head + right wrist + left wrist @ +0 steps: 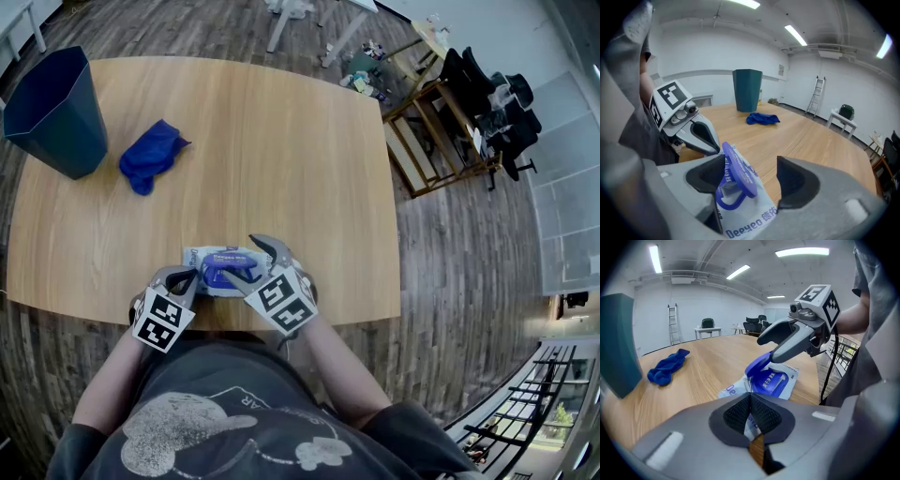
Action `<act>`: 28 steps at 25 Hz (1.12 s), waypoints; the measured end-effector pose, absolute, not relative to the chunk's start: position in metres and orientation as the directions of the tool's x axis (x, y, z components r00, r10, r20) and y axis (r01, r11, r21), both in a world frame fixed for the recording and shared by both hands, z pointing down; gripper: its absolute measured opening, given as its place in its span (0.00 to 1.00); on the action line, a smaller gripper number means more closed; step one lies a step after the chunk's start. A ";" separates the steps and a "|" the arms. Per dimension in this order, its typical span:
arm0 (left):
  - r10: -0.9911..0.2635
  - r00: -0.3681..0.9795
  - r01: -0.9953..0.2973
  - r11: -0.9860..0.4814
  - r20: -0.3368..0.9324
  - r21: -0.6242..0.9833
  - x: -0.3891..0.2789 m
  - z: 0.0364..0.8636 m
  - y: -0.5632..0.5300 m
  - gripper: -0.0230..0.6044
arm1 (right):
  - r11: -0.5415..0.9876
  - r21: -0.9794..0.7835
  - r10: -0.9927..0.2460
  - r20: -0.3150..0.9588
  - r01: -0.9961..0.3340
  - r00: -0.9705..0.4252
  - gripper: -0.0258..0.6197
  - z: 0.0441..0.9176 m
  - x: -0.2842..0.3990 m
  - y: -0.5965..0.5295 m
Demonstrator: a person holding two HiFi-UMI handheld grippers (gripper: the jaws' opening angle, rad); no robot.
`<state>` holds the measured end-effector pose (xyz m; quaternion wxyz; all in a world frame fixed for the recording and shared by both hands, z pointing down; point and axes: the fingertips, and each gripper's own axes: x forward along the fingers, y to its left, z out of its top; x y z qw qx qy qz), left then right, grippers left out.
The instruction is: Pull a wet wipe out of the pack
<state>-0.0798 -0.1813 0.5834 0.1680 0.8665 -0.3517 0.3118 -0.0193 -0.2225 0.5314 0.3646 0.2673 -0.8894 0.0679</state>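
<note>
The white wet wipe pack (199, 259) lies at the table's near edge. Its blue flip lid (738, 171) stands raised, hinged up from the blue label (771, 381). My left gripper (751, 397) is shut, its pads pinching the pack's near end. My right gripper (752, 178) is open around the lid, which leans against its left pad. In the left gripper view the right gripper (766, 348) reaches in from the right, and its lower finger touches the lid (757, 365). From the head view both grippers (187, 275) (242, 258) crowd over the pack. No wipe shows.
A dark blue bin (56, 111) stands at the table's far left, with a crumpled blue cloth (150, 156) beside it. The wooden table (281, 150) stretches away beyond the pack. Chairs and a wooden frame (441, 131) stand off to the right.
</note>
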 end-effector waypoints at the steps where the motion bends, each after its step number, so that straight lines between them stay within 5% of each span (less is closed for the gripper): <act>1: -0.502 0.561 -0.709 -0.701 0.659 0.069 -0.077 0.583 -0.182 0.07 | 0.837 0.074 -0.442 0.675 -0.541 -0.591 0.56 0.529 -0.018 -0.228; 10: -0.461 0.585 -0.665 -0.743 0.667 0.069 -0.049 0.581 -0.175 0.07 | 0.771 0.115 -0.540 0.640 -0.626 -0.547 0.32 0.535 -0.001 -0.263; 22: -0.472 0.568 -0.679 -0.732 0.674 0.059 -0.037 0.573 -0.180 0.07 | 0.731 0.017 -0.527 0.650 -0.682 -0.548 0.32 0.570 0.004 -0.278; 28: -0.473 0.547 -0.674 -0.738 0.690 0.029 -0.020 0.574 -0.176 0.43 | 0.658 -0.029 -0.629 0.528 -0.753 -0.571 0.32 0.535 0.031 -0.273</act>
